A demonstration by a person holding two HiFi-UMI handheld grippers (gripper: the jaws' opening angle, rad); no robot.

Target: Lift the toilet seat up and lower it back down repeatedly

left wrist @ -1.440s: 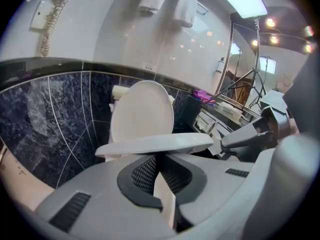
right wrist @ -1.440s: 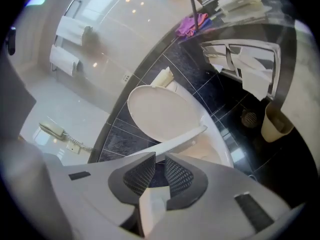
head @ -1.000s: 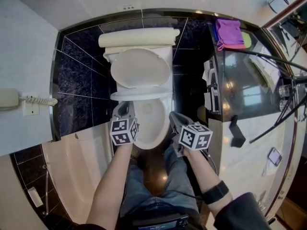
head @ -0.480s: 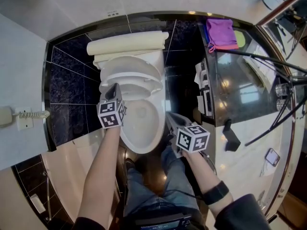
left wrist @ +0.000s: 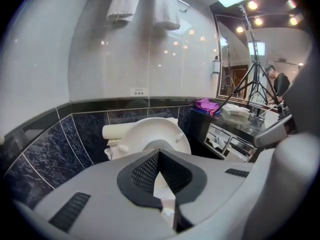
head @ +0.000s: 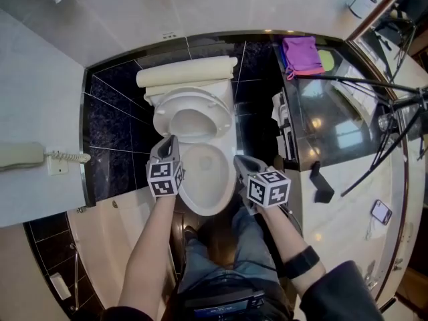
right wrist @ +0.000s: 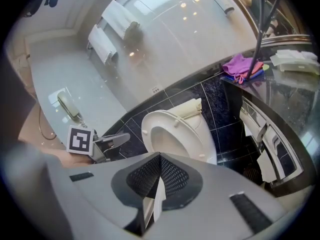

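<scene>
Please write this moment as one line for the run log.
toilet seat: raised, untouched | left gripper: shut, empty | right gripper: shut, empty

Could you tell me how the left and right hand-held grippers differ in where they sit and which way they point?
The left hand-held gripper reaches up beside the lower left edge of the raised seat; the right hand-held gripper sits lower, beside the right rim of the bowl. The left points straight up the head view; the right slants up and left, toward the bowl. Both are shut and empty, and neither holds the seat.
</scene>
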